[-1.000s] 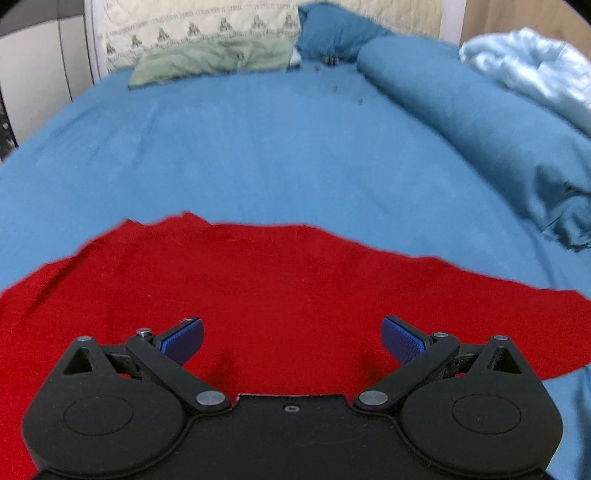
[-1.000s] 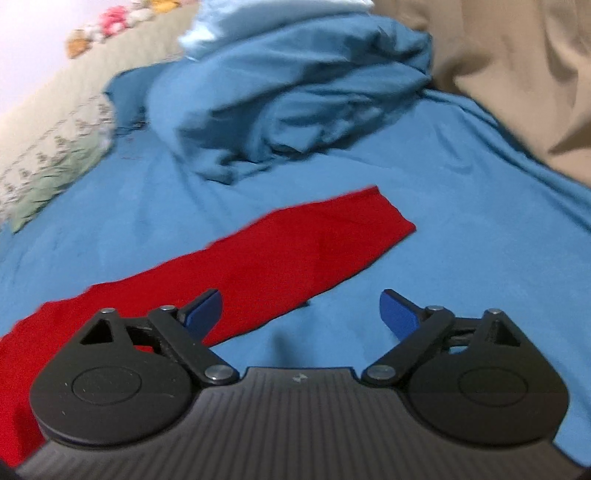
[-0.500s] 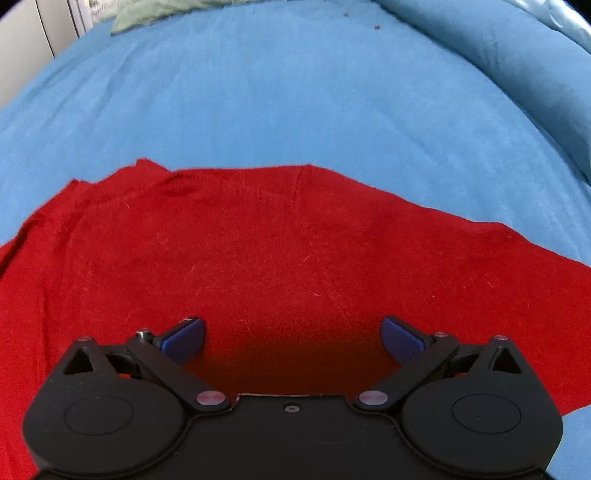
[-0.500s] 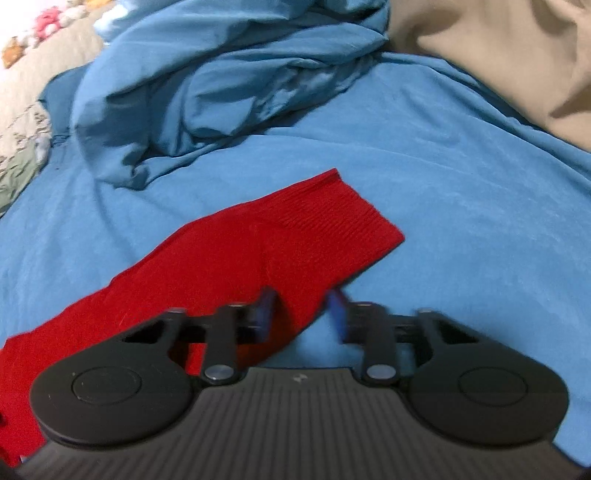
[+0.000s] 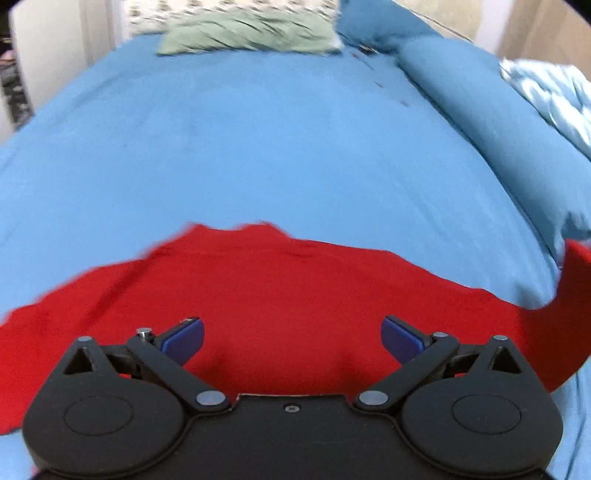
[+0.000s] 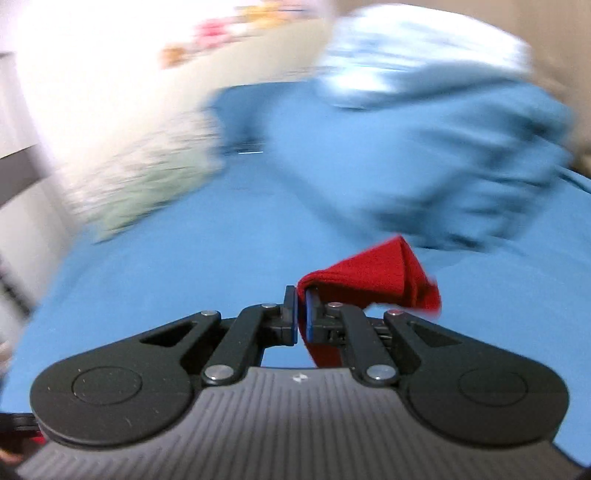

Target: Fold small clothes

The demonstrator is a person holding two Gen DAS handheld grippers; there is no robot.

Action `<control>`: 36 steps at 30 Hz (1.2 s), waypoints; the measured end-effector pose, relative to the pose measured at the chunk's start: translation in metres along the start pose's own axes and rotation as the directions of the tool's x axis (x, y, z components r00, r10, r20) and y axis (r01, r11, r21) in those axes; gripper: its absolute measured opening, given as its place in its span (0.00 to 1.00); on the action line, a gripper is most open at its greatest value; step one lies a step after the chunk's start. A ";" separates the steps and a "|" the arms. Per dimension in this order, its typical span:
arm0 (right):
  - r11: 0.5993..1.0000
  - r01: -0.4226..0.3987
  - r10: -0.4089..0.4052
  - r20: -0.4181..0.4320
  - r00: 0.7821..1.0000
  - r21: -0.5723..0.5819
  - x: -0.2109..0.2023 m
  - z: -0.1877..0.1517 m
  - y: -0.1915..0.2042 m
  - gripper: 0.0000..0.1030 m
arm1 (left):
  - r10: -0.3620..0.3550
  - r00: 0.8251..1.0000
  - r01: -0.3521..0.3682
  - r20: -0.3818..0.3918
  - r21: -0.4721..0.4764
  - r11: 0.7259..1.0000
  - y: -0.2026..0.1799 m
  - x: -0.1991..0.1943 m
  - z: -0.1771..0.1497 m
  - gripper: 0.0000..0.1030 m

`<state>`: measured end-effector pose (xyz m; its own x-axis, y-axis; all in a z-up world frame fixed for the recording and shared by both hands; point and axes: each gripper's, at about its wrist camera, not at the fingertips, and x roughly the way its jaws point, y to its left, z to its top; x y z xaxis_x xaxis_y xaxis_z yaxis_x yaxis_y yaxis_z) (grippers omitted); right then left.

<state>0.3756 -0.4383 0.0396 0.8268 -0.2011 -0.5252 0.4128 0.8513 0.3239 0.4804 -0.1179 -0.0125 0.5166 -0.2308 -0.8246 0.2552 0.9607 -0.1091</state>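
**Sleeve lifted for the fold**

The red sweater [image 5: 280, 295] lies flat on the blue bed [image 5: 258, 147]. My right gripper [image 6: 302, 314] has clamped its sleeve [image 6: 376, 280], bunched at 1 o'clock (knit, soft, floppy), lifted so I can fold it inward. My left gripper [image 5: 291, 334] hovers spread wide, holding nothing, over the body.

Landmark: red garment [image 5: 295, 295]. Beyond it, the blue sheet [image 5: 258, 147] is open and flat up to the green pillow [image 5: 247, 35] at the far end. Right of the garment, a rolled blue duvet [image 5: 491, 122] walls off that side, its near end just beside the garment's raised right end. Right wrist view is blurred; duvet heap [image 6: 443, 155] close behind the lifted fold [image 6: 384, 277].
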 end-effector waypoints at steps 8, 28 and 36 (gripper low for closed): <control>0.900 -0.378 0.304 -0.311 0.900 -0.215 0.075 -0.117 0.198 0.19 | 0.088 0.995 -0.092 -0.046 -0.111 0.990 0.114 -0.045 -0.028 1.00; 0.780 -0.314 0.073 -0.420 0.905 -0.541 0.049 -0.194 0.156 0.71 | -0.134 0.982 0.096 -0.133 -0.258 0.961 0.069 0.054 -0.057 0.78; 0.879 -0.147 -0.051 -0.396 0.917 -0.454 0.041 -0.182 0.109 0.74 | 0.009 0.996 -0.038 -0.092 -0.313 0.949 0.061 0.063 -0.067 0.20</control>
<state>0.3852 -0.2653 -0.0904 0.5861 -0.0362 -0.8094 0.0677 0.9977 0.0044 0.4743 -0.0639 -0.1083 0.4419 -0.2066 -0.8730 -0.0328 0.9688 -0.2458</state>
